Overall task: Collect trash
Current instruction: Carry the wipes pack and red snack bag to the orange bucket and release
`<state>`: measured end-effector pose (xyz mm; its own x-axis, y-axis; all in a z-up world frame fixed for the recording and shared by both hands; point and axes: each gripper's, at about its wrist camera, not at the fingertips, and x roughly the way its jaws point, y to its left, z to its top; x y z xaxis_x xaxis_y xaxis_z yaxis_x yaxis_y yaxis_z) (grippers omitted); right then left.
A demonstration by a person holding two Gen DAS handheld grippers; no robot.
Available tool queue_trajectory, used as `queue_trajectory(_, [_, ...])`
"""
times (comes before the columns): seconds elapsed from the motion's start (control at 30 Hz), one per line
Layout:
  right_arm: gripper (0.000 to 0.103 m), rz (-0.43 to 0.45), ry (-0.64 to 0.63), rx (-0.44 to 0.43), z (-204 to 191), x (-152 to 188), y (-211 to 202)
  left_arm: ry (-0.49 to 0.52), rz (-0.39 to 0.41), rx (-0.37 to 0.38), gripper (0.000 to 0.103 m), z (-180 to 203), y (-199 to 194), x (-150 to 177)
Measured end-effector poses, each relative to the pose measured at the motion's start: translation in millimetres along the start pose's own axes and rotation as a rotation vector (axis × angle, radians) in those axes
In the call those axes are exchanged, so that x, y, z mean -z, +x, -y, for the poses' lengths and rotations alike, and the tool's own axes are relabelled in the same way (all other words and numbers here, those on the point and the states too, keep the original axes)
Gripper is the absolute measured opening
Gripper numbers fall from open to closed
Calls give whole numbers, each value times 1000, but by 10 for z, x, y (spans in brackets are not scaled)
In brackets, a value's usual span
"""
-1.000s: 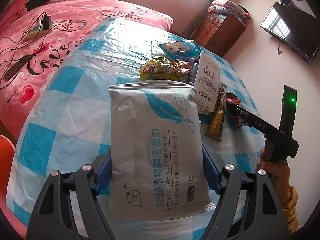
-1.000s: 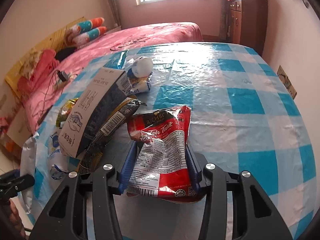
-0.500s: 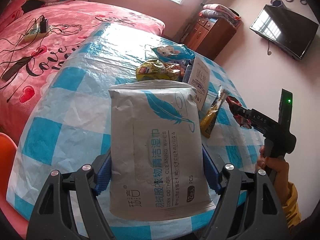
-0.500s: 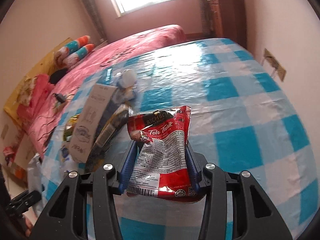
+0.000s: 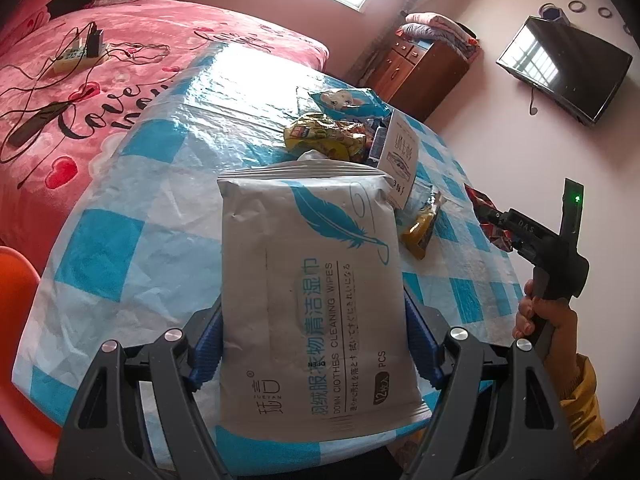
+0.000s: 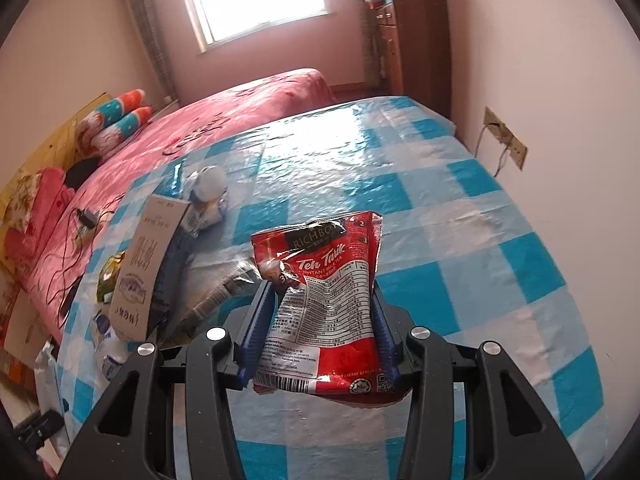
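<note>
Now both your grippers sit higher and farther back from the table (image 6: 460, 216) than before. Your left gripper (image 5: 312, 320) clamps the grey wipes pack (image 5: 316, 280) mid-frame; your right gripper (image 6: 316, 320) pinches the red tea packet (image 6: 324, 300). Left of it, a white box (image 6: 140, 272) leans over remaining wrappers (image 5: 328, 136).

We see a glossy, crinkled plastic sheet over the surface (image 5: 152, 216), checked blue and white. The wipes pack (image 5: 316, 292) looks like matt grey plastic film, faintly creased. The red sachet (image 6: 324, 300) is shiny crumpled foil. The fingers (image 6: 258, 320) carry ribbed blue pads on matt black plastic. The bed (image 5: 80, 92) wears soft pink cloth; the cabinet (image 5: 416, 68) is polished wood.
</note>
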<state>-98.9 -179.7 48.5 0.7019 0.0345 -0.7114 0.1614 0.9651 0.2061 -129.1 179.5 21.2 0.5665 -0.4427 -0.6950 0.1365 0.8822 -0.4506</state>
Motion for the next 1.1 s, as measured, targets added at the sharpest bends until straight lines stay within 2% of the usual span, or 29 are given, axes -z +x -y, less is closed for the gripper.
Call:
queue_trajectory(0.2, [48,-24,16,-72,-79,16,-42,-13,8,2,77,-84,-50,36])
queue_trajectory(0.43, [48,-58,-48,-223,-569,64,-137,-49,21,-10,77,-259,-128,66])
queue_trajectory(0.57, [48,-110,-101,-366,-1017,165,-167,-67,36,-21,77,-353,-207,82])
queue_trajectory(0.73, [48,-171,-213,-496,-1657,351,-223,-105,65,-47,77,-539,-382,125])
queue_trajectory(0.97, [48,-285,-381,-687,-2642,749,-278,-181,122,-130,77,-944,-734,241])
queue_trajectory(1.1, [48,-336,-479,-768,-3168,1012,-307,-268,141,-210,77,-1312,-939,393])
